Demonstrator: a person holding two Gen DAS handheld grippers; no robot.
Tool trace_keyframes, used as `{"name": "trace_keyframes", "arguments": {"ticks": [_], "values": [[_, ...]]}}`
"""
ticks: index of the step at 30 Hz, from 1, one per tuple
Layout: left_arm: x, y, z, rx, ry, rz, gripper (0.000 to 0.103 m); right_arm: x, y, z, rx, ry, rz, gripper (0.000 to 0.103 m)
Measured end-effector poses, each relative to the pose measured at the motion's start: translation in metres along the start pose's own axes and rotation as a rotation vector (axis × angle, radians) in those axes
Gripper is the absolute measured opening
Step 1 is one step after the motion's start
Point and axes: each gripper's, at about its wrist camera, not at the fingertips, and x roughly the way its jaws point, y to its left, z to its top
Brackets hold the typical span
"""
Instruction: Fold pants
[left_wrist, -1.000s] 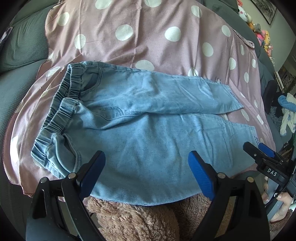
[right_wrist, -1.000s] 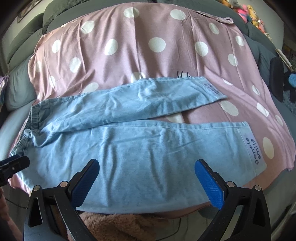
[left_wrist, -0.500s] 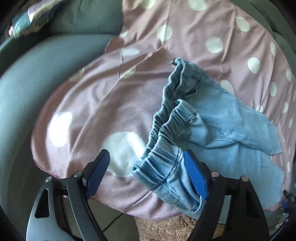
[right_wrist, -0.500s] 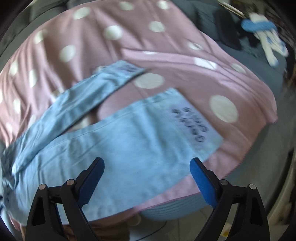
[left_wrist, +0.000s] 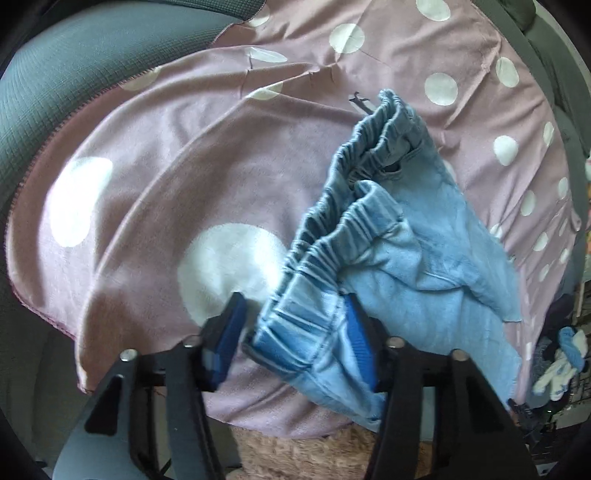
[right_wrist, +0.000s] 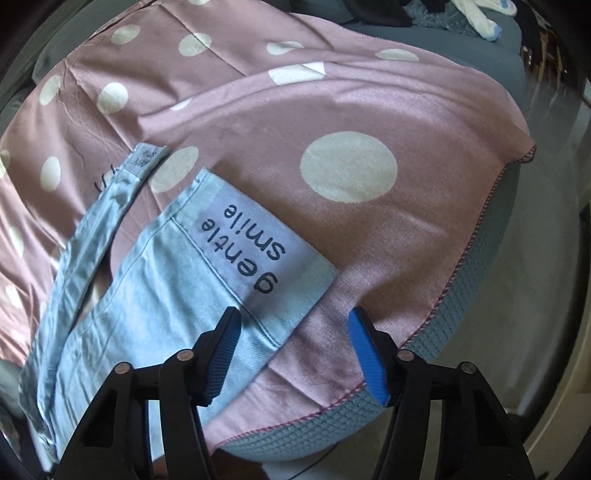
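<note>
The pants (left_wrist: 399, 258) are lying lengthwise on the dotted blanket (left_wrist: 192, 155); the waistband corner is being straddled by the parted left gripper (left_wrist: 295, 339), the hem corner by the equally parted right gripper (right_wrist: 295, 350).

This is a home, most likely a living room or bedroom. A pink blanket (left_wrist: 229, 155) with white dots is spread over a grey-green woven-texture sofa (left_wrist: 55, 74), whose cushion edge (right_wrist: 476, 266) shows under the blanket hem. A brown fluffy rug (left_wrist: 295, 458) lies below the near edge. Child-size pants (right_wrist: 155, 280) lie on the blanket, and loose laundry (left_wrist: 561, 354) sits off to the side.
</note>
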Motion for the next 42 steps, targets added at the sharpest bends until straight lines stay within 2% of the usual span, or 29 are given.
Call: {"name": "trace_keyframes", "arguments": {"ticks": [2,3,4,5,9,11,13,15,17,18,21,22,24,26,28,30,33,36,37,39,42], "values": [[0.000,-0.003,0.000,0.014,-0.005,0.002,0.043,0.001,0.005,0.005,-0.018,-0.008,0.026,0.035],[-0.001,-0.006,0.000,0.030,-0.013,-0.010,0.041,0.003,0.009,0.009,-0.031,-0.006,0.039,0.028],[-0.002,-0.010,0.003,0.036,-0.020,-0.023,0.038,0.004,0.010,0.012,-0.038,-0.005,0.044,0.015],[-0.002,-0.014,0.007,0.043,-0.021,-0.033,0.035,0.008,0.015,0.019,-0.041,0.002,0.049,0.009],[-0.008,-0.039,0.036,0.074,-0.065,-0.056,0.031,0.007,0.040,0.049,-0.059,-0.010,0.162,0.007],[-0.017,-0.057,0.051,0.111,-0.118,-0.069,0.031,-0.004,0.062,0.066,-0.089,-0.056,0.197,0.007],[-0.032,-0.065,0.062,0.104,-0.161,-0.106,0.031,-0.029,0.087,0.082,-0.130,-0.144,0.248,0.006],[-0.044,-0.060,0.063,0.100,-0.197,-0.131,0.032,-0.062,0.094,0.094,-0.129,-0.251,0.318,0.006],[-0.043,-0.045,0.054,0.098,-0.192,-0.111,0.032,-0.078,0.087,0.094,-0.132,-0.318,0.351,0.006],[-0.035,-0.033,0.045,0.091,-0.157,-0.097,0.032,-0.080,0.076,0.089,-0.130,-0.337,0.349,0.006],[-0.001,-0.002,0.015,0.069,-0.022,-0.047,0.033,-0.050,0.049,0.066,-0.129,-0.271,0.315,0.006],[0.004,0.006,0.006,0.054,0.003,-0.063,0.033,-0.030,0.041,0.055,-0.134,-0.224,0.230,0.006],[-0.002,0.014,-0.003,0.047,-0.020,-0.078,0.033,-0.002,0.025,0.041,-0.110,-0.132,0.154,0.006],[-0.005,0.014,-0.004,0.041,-0.005,-0.057,0.034,0.016,0.005,0.030,-0.041,-0.069,0.168,0.006],[-0.004,0.010,-0.002,0.051,0.012,-0.030,0.034,0.014,-0.001,0.030,-0.013,-0.078,0.197,0.005],[-0.010,0.002,0.002,0.062,0.003,-0.009,0.033,0.010,0.004,0.034,-0.010,-0.073,0.175,0.004],[-0.017,-0.003,0.007,0.064,-0.013,-0.020,0.032,-0.008,0.014,0.040,-0.035,-0.125,0.168,0.004],[-0.014,0.001,0.007,0.059,0.008,-0.009,0.032,-0.018,0.014,0.046,-0.022,-0.145,0.196,0.004],[-0.010,0.003,0.004,0.056,0.023,0.001,0.033,-0.017,0.014,0.045,-0.033,-0.143,0.184,0.003],[-0.006,0.010,-0.001,0.037,0.028,-0.003,0.035,-0.003,0.016,0.038,-0.054,-0.107,0.108,0.002],[-0.008,0.015,0.000,0.015,0.038,-0.005,0.038,0.014,0.009,0.026,-0.038,-0.066,0.066,0.002]]}}
